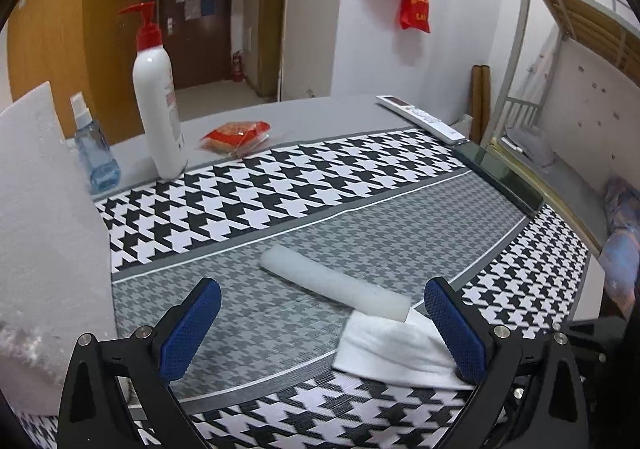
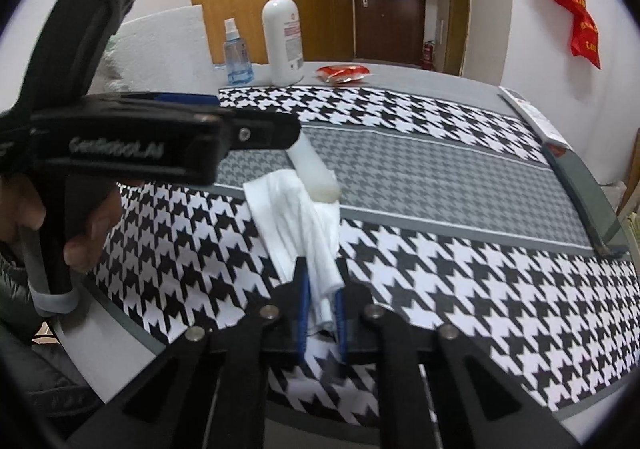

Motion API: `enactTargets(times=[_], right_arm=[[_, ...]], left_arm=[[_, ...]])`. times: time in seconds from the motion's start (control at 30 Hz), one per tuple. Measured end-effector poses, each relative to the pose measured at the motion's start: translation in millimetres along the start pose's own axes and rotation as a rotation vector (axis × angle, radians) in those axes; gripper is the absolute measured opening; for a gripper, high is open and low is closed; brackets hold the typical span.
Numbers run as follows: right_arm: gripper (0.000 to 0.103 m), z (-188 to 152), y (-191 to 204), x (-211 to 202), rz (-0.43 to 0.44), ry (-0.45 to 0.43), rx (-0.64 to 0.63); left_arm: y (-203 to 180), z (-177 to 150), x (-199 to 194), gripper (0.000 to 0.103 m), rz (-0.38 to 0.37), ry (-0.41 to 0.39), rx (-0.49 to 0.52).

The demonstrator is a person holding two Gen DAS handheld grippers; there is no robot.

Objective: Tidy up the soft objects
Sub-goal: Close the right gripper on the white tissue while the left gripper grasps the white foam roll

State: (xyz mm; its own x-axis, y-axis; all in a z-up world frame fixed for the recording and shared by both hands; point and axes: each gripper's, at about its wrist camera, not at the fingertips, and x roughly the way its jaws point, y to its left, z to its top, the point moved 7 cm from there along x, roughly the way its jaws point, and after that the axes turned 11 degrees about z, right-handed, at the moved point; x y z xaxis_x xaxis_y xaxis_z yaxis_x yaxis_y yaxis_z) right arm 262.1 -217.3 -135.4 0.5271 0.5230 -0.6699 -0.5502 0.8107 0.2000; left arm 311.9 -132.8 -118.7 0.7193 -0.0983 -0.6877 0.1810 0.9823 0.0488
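Two soft things lie together on the houndstooth cloth (image 2: 460,261) that covers the worktop: a crumpled white cloth (image 2: 298,217) and a pale foam strip (image 2: 314,169). The foam strip rests on the grey band of the cloth, and its near end touches or slightly overlaps the white cloth. The right gripper (image 2: 322,303) has its jaws pressed nearly together, pinching the near corner of the white cloth between the blue pads. The left gripper (image 1: 322,329) hangs above the cloth with its jaws spread wide and nothing between them; its right pad (image 1: 454,329) sits just beside the white cloth (image 1: 394,351), perhaps brushing its edge, though the view is too slanted to be sure. In the right wrist view the left gripper's black body (image 2: 132,141) is held by a hand (image 2: 86,233) at the left side. At the far edge of the worktop stand a white pump bottle (image 1: 156,105) and a small blue spray bottle (image 1: 94,153), with a red snack packet (image 1: 236,135) near them. A remote control (image 1: 420,117) lies at the far right corner.
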Motion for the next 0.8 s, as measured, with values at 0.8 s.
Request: enactTargets(times=[0.8], right_arm=[[0.014, -10.4, -58.7, -36.1, -0.131, -0.065, 0.16]], left_arm=[[-27.3, -1.7, 22.7, 0.092, 0.104, 0.08, -0.095]])
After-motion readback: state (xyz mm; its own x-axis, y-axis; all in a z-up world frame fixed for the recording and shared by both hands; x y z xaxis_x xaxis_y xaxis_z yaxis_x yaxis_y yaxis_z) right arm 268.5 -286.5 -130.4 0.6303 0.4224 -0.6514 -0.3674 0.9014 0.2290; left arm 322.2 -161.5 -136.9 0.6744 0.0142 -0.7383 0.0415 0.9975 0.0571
